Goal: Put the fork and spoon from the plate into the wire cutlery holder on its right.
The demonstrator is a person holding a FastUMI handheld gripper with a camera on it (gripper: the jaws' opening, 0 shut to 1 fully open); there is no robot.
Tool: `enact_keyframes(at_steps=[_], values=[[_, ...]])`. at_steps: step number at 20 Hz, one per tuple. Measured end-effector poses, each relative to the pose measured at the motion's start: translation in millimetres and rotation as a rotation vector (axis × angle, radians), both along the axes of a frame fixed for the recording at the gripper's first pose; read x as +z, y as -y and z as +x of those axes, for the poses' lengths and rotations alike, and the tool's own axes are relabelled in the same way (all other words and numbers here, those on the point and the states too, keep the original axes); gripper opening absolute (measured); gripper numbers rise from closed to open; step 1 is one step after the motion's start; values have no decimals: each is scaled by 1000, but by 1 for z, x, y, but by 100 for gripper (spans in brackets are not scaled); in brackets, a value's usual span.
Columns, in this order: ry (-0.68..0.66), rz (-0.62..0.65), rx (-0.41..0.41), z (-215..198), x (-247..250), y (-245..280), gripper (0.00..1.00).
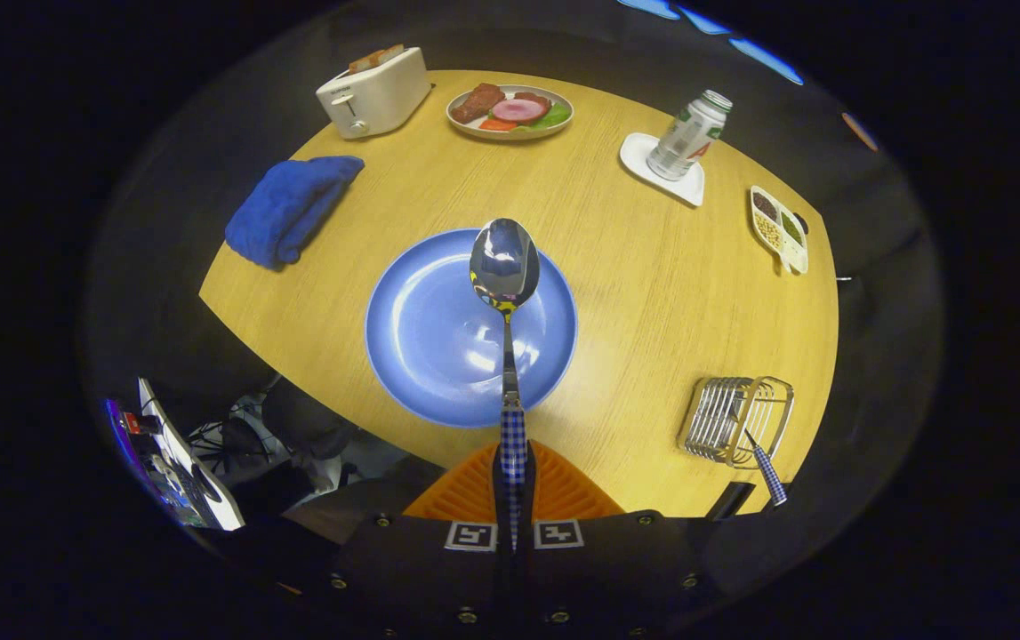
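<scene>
Gripper (512,484) clamped tight on checked handle of spoon (505,267), bowl raised above blue plate (421,329); wire cutlery holder (734,420) at right near table edge, fork (766,467) already inside, checked handle leaning out toward near side

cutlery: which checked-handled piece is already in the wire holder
The piece by the wire holder, handle sticking out toward the table edge; the spoon is gripped in the jaws.
</scene>
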State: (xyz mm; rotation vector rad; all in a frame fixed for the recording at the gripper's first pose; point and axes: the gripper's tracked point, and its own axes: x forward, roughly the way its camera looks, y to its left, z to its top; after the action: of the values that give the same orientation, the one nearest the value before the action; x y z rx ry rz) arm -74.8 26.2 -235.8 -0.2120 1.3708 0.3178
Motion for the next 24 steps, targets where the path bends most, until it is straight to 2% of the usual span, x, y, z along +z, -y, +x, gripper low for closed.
enact_keyframes(at_steps=[9, 16, 24], values=[[-9, -32, -142, -21, 20, 67, 1], [-4, -99, -204, -30, 35, 132, 1], [-47, -148, -258, -41, 33, 176, 1]])
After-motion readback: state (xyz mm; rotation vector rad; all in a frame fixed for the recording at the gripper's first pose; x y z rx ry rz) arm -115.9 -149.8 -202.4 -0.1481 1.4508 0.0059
